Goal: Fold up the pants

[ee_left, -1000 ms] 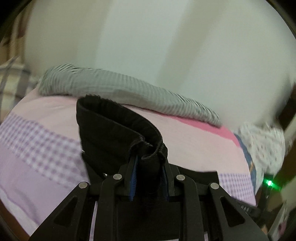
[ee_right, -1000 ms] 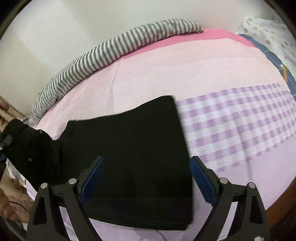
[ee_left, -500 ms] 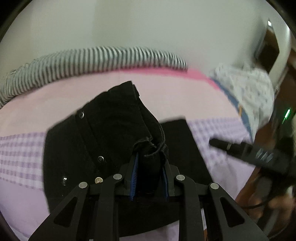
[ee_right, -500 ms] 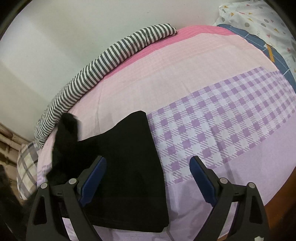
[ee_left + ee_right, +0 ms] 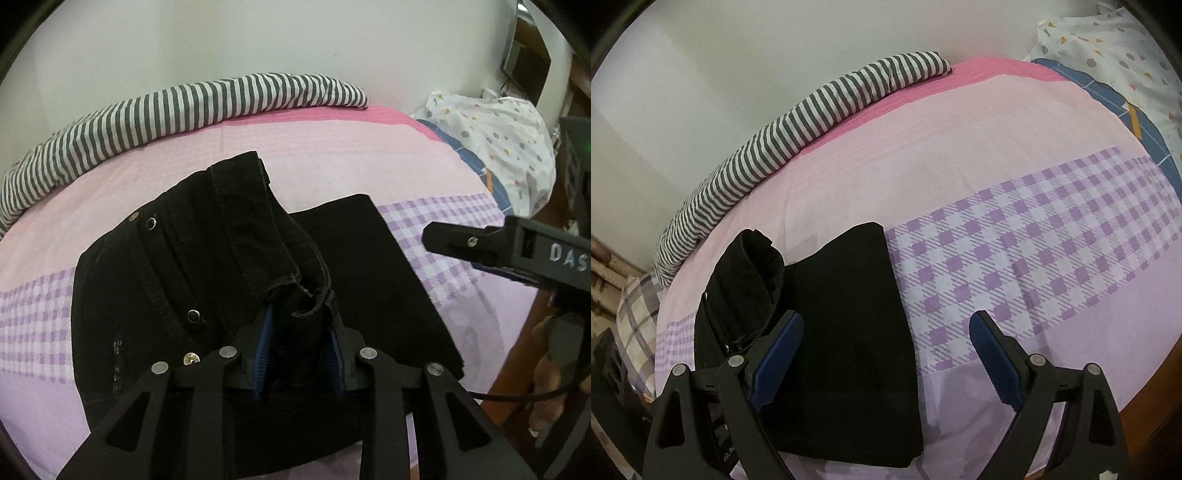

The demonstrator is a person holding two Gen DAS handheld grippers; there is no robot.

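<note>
The black pants (image 5: 369, 280) lie folded on the pink and purple bed sheet (image 5: 332, 158). My left gripper (image 5: 300, 350) has the bunched waistband end (image 5: 295, 291) between its blue pads. Its jaws are opening while the cloth still fills the gap. That end stands up over the lower layer, with its rivets and button showing. My right gripper (image 5: 885, 318) is open and hangs just above the right edge of the folded pants (image 5: 849, 332), holding nothing. One of its fingers (image 5: 480, 243) shows at the right of the left wrist view.
A grey and white striped cloth (image 5: 192, 107) lies rolled along the far edge of the bed by the wall. A white patterned pillow (image 5: 491, 147) sits at the right end. A plaid pillow (image 5: 635, 325) lies at the left. The wooden bed edge (image 5: 1160, 406) runs at the lower right.
The left gripper has carried the waistband end rightward and down over the folded pants, and its pads have spread slightly. The right gripper stayed open and shifted a little.
</note>
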